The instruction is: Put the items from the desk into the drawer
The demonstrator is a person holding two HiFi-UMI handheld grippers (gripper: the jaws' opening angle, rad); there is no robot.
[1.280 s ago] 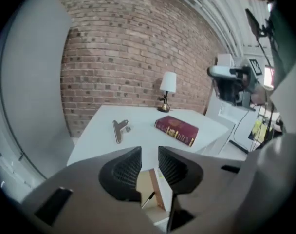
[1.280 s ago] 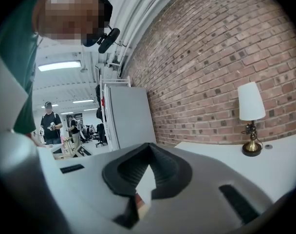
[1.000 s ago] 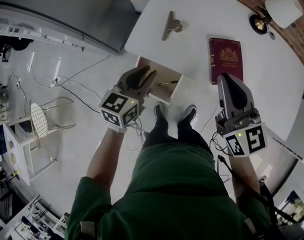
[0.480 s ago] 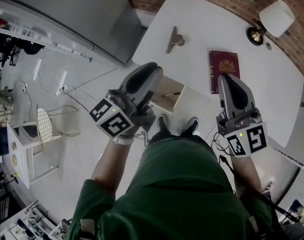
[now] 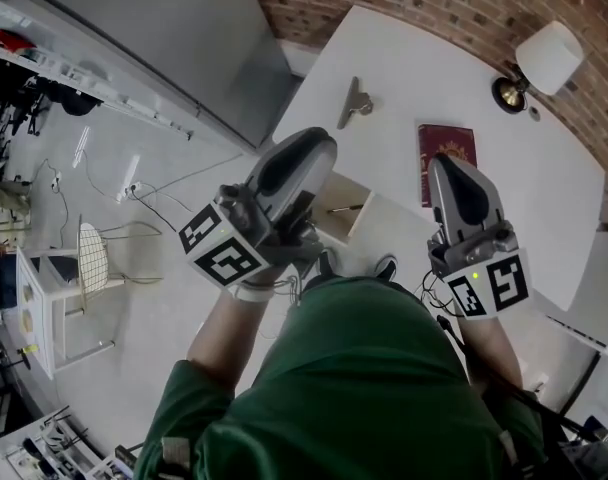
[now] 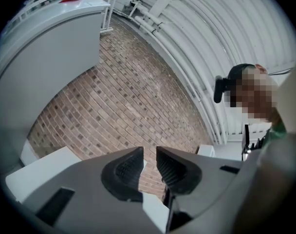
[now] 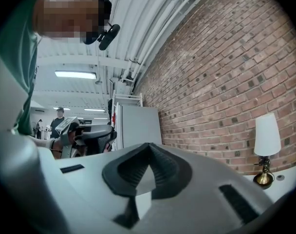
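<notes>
A white desk point(image 5: 404, 68) carries a metal clip point(image 5: 354, 100) at its far left and a dark red passport point(image 5: 445, 155) in the middle. Below the desk's near edge an open drawer point(image 5: 339, 190) shows a pen point(image 5: 346, 209) lying inside. My left gripper point(image 5: 319, 146) point(image 6: 149, 154) hovers over the drawer's left side, its jaws a narrow gap apart and empty. My right gripper point(image 5: 447, 166) point(image 7: 149, 146) is shut with nothing in it; its tip overlaps the passport's near edge in the head view. Both gripper views point up at the brick wall.
A table lamp point(image 5: 544, 53) point(image 7: 266, 140) stands at the desk's far right against the brick wall point(image 5: 454, 3). A grey cabinet point(image 5: 174, 38) stands left of the desk. Cables and a wire chair point(image 5: 84, 258) are on the floor at left.
My left gripper has risen away from the drawer's front and sits higher and larger in the head view. The right gripper has barely shifted. The head camera has tilted a little.
</notes>
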